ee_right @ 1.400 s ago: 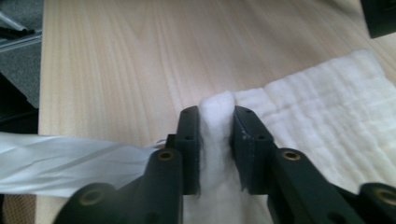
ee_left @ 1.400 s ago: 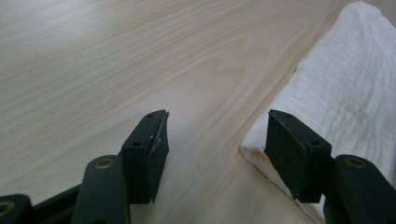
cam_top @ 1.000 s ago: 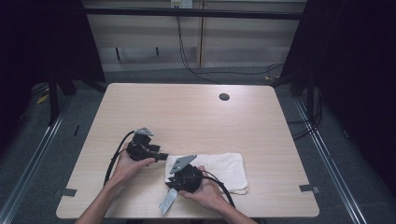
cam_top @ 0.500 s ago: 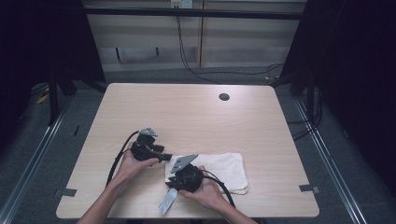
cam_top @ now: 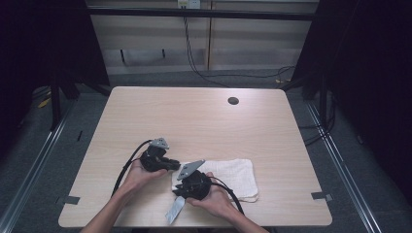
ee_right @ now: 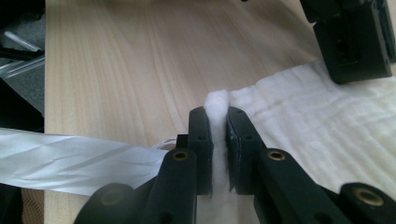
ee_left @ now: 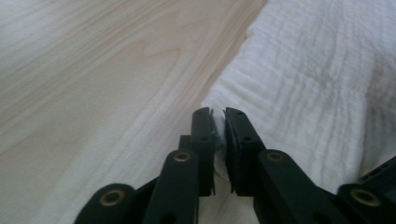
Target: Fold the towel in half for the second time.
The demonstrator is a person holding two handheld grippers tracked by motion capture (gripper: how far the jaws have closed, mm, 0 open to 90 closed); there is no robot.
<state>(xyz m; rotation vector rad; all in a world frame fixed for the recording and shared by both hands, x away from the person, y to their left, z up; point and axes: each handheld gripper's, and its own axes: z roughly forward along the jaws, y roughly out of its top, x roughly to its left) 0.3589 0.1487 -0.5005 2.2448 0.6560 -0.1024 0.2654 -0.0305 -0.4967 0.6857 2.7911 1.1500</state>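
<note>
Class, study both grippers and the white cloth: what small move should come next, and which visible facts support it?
Probably lift both corners together. The left gripper, whose jaws have just been closing, pinches the cloth at its near-left edge; the right gripper clamps a fold of the same cloth. With both grips set and the cloth flat on the table, raising it seems the likely next step.

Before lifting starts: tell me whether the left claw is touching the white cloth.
Touching. In the left gripper view, the left claw, whose jaws have just been closing, pinches the edge of the white cloth between its pads, no gap visible.

Bare tabletop (cam_top: 194, 121) beyond the cloth (cam_top: 233, 174)
</note>
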